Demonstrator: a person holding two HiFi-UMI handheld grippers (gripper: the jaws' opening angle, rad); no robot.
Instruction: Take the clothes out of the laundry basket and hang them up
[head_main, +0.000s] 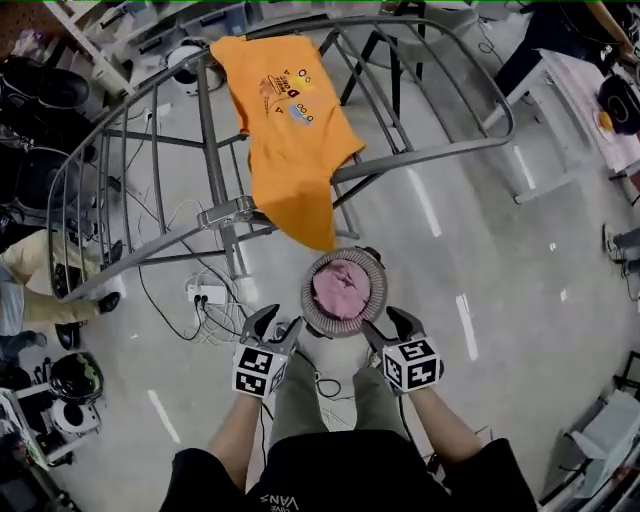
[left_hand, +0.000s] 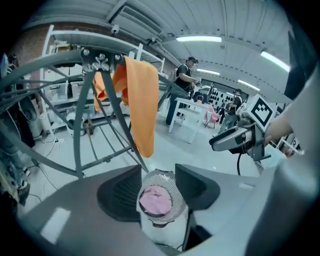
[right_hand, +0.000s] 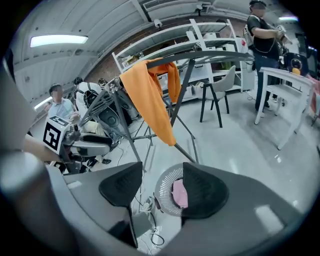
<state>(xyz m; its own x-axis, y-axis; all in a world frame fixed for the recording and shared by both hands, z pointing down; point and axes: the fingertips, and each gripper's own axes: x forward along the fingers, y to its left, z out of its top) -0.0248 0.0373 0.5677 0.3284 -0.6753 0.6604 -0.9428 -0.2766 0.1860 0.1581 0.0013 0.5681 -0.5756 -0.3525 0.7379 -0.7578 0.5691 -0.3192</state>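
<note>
**Head view:** A grey drying rack (head_main: 212, 160) fills the upper part of the picture, with an orange T-shirt (head_main: 295, 130) draped over its top rails. Just below the shirt's hem, a round slatted laundry basket (head_main: 310, 302) stands on the floor (head_main: 480, 250) with a pink garment (head_main: 340, 288) bunched inside. The left tongs (head_main: 272, 328) and right tongs (head_main: 393, 328) hang at either side of the basket's near rim – both empty.

**Left gripper view:** The left tongs (left_hand: 158, 186) are spread apart, and nothing lies against their pads. Beyond the gap sits the basket (left_hand: 161, 179), holding the pink garment (left_hand: 155, 200). The orange T-shirt (left_hand: 141, 107) hangs from the rack (left_hand: 80, 125) above it. The right tongs (left_hand: 232, 140) show at the right.

**Right gripper view:** The right tongs (right_hand: 161, 182) are also spread and pinch nothing. The basket (right_hand: 165, 192) shows between the 2 pads – partly behind the right one – with the pink garment (right_hand: 178, 194) in it. The orange T-shirt (right_hand: 150, 102) hangs on the rack (right_hand: 125, 125), and the left tongs (right_hand: 92, 146) show at the left.
</note>
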